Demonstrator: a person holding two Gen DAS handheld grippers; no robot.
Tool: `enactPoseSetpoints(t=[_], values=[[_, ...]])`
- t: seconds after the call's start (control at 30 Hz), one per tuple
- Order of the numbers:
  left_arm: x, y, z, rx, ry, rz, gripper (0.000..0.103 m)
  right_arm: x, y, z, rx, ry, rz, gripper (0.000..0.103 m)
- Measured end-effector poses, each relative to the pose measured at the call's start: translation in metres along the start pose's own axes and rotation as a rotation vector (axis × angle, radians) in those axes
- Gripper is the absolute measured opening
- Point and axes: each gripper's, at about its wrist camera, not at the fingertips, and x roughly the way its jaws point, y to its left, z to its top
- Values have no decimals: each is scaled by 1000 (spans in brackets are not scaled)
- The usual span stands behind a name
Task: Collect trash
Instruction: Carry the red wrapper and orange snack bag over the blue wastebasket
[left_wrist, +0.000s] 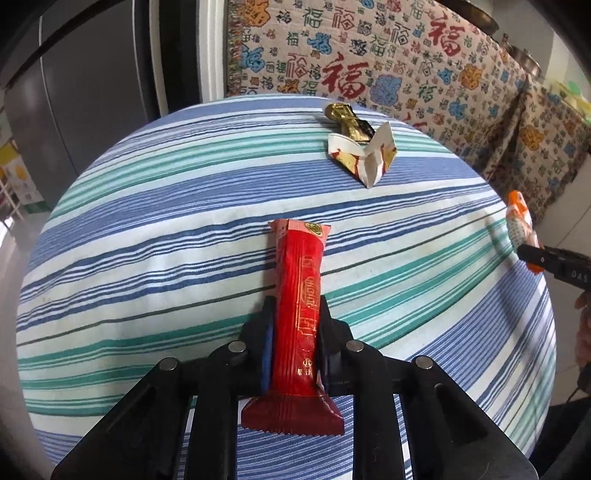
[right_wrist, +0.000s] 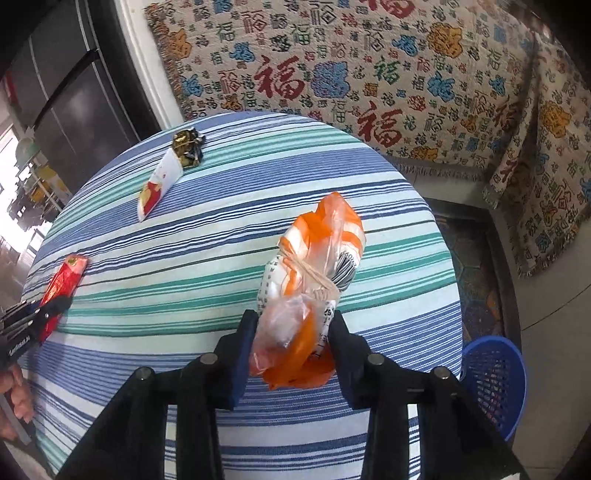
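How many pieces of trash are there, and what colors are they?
Red wrapper, in the left claw: 1
Orange-and-white plastic bag, in the right claw: 1
Gold wrapper: 1
White-and-red paper wrapper: 1
Total: 4

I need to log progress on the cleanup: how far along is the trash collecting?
Nothing shows as binned yet; the blue basket on the floor beside the table looks empty as far as visible. In hand: the left tongs grip the red wrapper, and the right tongs grip the orange plastic bag. Left on the striped tablecloth: the gold wrapper and white folded wrapper.
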Motion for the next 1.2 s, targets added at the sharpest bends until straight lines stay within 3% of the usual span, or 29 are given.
enactPoseSetpoints(t=[0.27, 0.67, 0.97, 1.2], values=[[-27, -25, 0, -53, -64, -127, 15, -36, 7, -14, -106, -25, 69, 39], [-56, -134, 12, 83, -109, -186, 14, -97, -33, -38, -112, -98, 11, 39], [-51, -251, 9, 206, -80, -319, 13, -140, -124, -75, 19, -138, -96, 39], [-32, -349, 0, 301, -27, -441, 13, -152, -204, -108, 122, -116, -180, 39]])
